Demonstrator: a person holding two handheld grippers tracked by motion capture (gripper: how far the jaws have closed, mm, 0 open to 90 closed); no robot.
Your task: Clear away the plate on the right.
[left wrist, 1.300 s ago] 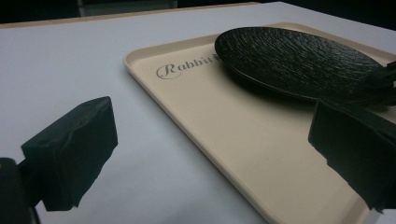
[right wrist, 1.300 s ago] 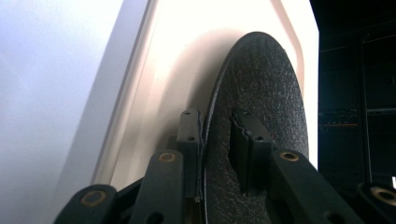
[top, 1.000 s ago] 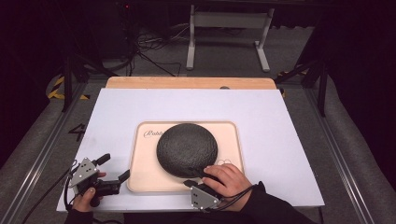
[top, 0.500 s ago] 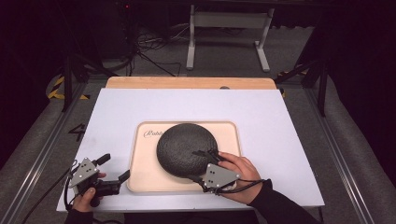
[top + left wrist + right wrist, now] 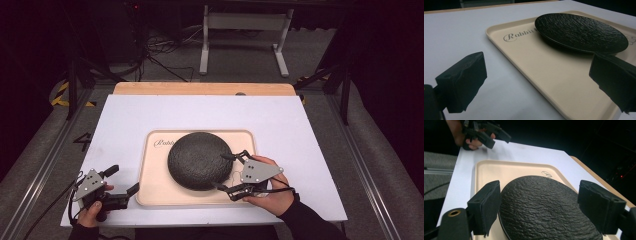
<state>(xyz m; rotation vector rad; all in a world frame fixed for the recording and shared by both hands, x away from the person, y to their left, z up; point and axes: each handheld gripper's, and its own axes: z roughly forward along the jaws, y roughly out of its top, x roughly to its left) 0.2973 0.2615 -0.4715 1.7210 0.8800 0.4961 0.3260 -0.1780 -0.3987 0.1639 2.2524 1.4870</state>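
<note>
The black plate [image 5: 200, 160] lies upside down on the beige tray [image 5: 150, 192], dome up. The right gripper [image 5: 231, 172], at the plate's right edge, has just opened its jaws wide; they straddle the rim without pressing, ready to grip. The left gripper [image 5: 125, 180] waits off the tray's left edge, jaws wide and empty.

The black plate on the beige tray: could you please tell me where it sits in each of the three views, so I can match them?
High view: black plate at centre, on the beige tray.
Left gripper view: upper right, past the tray's near corner.
Right gripper view: low centre, between the right gripper's open jaws.
Shared landmark: the script lettering printed on the tray beside the plate.
</note>
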